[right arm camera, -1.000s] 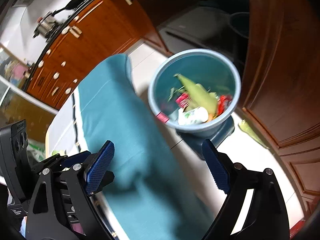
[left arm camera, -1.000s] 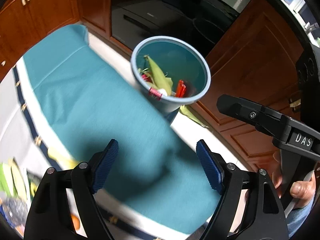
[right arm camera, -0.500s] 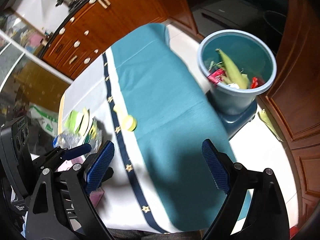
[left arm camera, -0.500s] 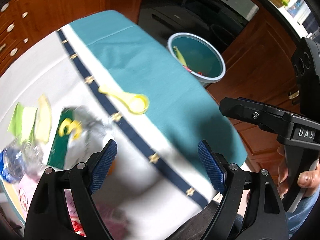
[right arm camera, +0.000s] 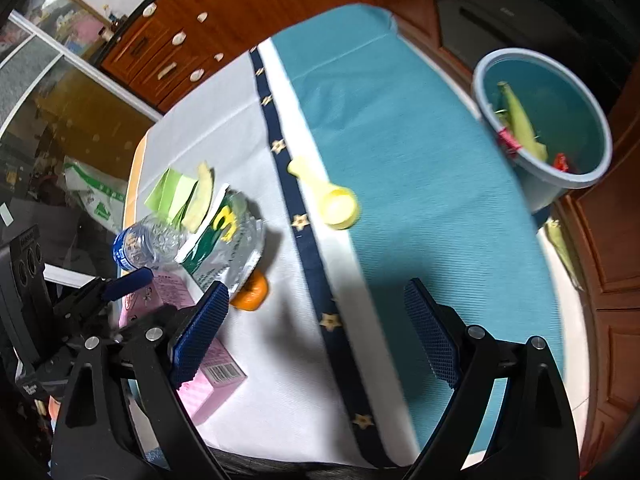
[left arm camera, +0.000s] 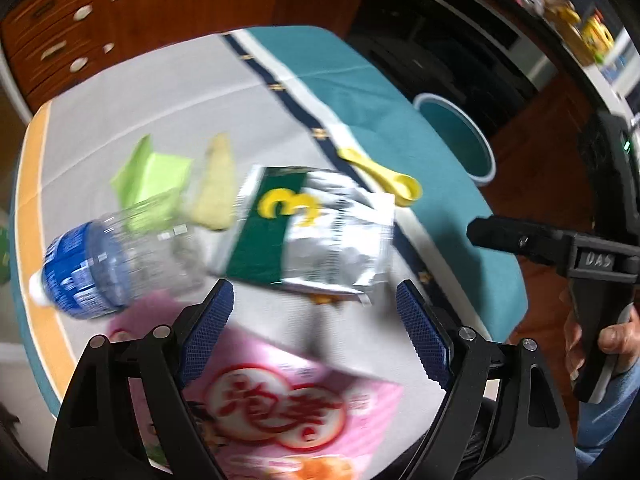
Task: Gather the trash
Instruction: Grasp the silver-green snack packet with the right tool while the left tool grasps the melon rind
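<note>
My left gripper (left arm camera: pixel 312 300) hangs open over a pile of trash on the white part of the tablecloth. Below it lie a silver and green foil bag (left arm camera: pixel 316 236), a clear bottle with a blue label (left arm camera: pixel 104 264) and a pink packet (left arm camera: pixel 280 396), none of them touched. Green paper (left arm camera: pixel 152 176) and a pale husk (left arm camera: pixel 214 184) lie farther off. My right gripper (right arm camera: pixel 316 300) is open and empty above the cloth, to the right of the foil bag (right arm camera: pixel 228 240). The blue-grey bin (right arm camera: pixel 548 188) with trash in it stands on the floor at the right.
A yellow scoop (right arm camera: pixel 332 200) lies on the cloth's dark star border. An orange fruit (right arm camera: pixel 250 292) sits by the foil bag and a pink box (right arm camera: pixel 208 376) near the table edge. Wooden cabinets surround the table. A husk (right arm camera: pixel 560 240) lies on the floor.
Both views have swung away from the bin, across the teal cloth, to the trash pile on the white cloth. Both grippers have stayed open and empty.
</note>
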A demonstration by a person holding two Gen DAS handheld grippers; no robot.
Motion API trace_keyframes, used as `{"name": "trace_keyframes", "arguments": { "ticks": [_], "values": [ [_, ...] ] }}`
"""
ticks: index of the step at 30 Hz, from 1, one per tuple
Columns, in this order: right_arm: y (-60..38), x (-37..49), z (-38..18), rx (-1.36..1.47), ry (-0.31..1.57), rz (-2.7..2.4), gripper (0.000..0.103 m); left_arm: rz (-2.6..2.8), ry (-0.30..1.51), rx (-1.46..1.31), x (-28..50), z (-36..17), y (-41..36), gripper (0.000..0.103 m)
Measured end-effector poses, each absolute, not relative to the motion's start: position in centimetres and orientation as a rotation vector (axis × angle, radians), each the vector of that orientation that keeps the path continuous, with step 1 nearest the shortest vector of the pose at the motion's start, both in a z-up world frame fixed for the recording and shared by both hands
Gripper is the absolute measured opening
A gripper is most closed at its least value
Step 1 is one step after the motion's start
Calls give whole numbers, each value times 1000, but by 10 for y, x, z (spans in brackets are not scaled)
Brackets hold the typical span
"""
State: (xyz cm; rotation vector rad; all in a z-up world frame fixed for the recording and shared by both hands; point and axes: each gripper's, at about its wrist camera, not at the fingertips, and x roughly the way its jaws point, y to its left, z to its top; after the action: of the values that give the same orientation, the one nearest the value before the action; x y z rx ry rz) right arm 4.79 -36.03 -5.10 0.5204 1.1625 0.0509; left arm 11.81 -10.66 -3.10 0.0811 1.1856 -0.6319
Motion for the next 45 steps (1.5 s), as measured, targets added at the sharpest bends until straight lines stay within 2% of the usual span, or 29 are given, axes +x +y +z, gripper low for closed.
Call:
{"name": "trace_keyframes", "arguments": {
  "ticks": [5, 8, 13, 15, 17, 18, 20, 23, 31, 36, 40, 41, 43, 45],
  "values": [
    [-335, 71, -69, 546, 1190, 107, 85, -623, 1174, 3, 130, -28, -78, 85],
    [-324, 86, -78, 554, 1194, 129, 85, -618, 1162, -10, 134, -25, -72, 96],
    [-305, 109, -90, 526, 1183, 160, 83, -635, 1150, 1, 134, -23, -70, 98],
    [-299, 112, -92, 510, 1172, 176, 66, -642, 1155, 25, 134, -24, -74, 98],
    [-292, 117, -97, 503, 1181, 205, 33, -644, 1155, 43, 133, -25, -78, 98],
    [-291, 118, -99, 501, 1189, 208, 23, -643, 1156, 51, 132, -26, -79, 98],
    [-291, 119, -102, 507, 1190, 209, 12, -642, 1160, 64, 131, -28, -82, 98],
    [-298, 115, -92, 521, 1149, 206, 4, -648, 1170, 80, 130, -31, -86, 98],
    [-338, 94, -53, 573, 1033, 192, 3, -638, 1128, 142, 133, -24, -104, 98],
    [-357, 88, -56, 609, 1035, 182, 3, -603, 1072, 222, 168, -15, -111, 98],
    [-362, 90, -66, 645, 1055, 187, 5, -584, 1094, 299, 201, -27, -125, 98],
    [-363, 91, -67, 651, 1057, 190, 5, -582, 1102, 305, 204, -30, -128, 96],
    [-363, 93, -67, 647, 1048, 187, 5, -586, 1123, 323, 213, -39, -135, 81],
    [-365, 95, -66, 660, 1039, 194, 5, -598, 1143, 337, 220, -47, -143, 72]
  ]
}}
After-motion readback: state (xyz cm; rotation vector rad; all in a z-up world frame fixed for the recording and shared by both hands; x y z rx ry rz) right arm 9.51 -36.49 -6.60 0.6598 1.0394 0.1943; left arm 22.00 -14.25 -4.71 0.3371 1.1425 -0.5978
